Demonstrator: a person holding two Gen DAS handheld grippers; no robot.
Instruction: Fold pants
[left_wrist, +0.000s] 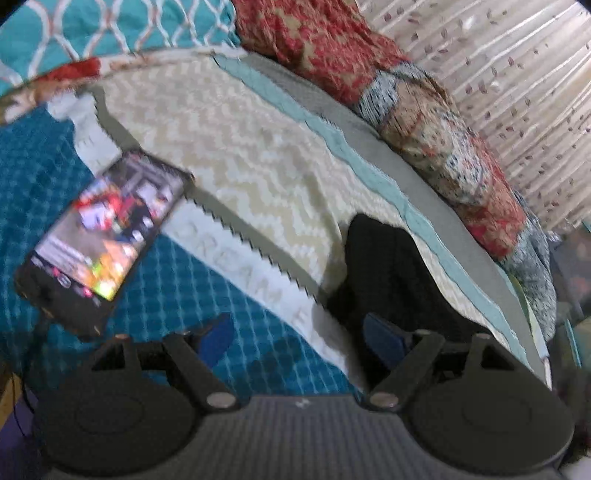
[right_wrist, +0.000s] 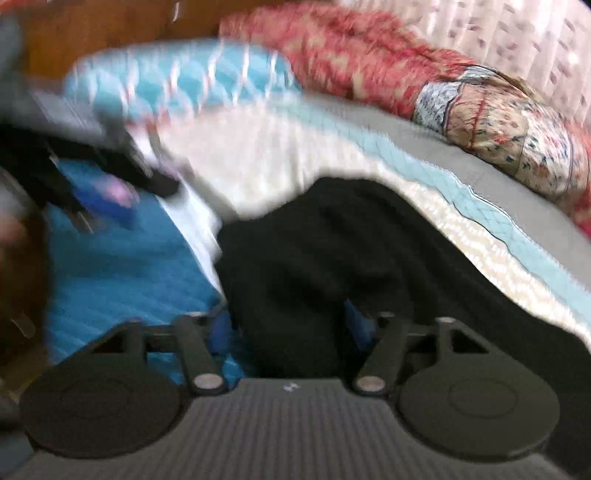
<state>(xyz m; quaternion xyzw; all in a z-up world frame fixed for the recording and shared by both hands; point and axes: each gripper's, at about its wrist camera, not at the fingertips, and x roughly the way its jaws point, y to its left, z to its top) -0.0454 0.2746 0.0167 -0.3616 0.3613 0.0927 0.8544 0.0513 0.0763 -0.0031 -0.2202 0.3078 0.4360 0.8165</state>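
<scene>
The black pants (right_wrist: 332, 258) lie bunched at the lower centre of the right wrist view, on the cream blanket (left_wrist: 240, 147). The right gripper (right_wrist: 291, 328) stands spread with cloth between its pads, not yet pinched. The left gripper (left_wrist: 299, 332) is spread too, holding nothing, beside the phone (left_wrist: 99, 236). The fabric looks soft, light and floppy; best grasped at the waistband or a hem.

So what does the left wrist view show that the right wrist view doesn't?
Only the left wrist view shows the phone, screen lit, lying on the teal quilt. Only the right wrist view shows the other gripper, blurred, at far left, and black cloth between its own fingers. Both show the black pants on the bed and the floral pillows behind.
</scene>
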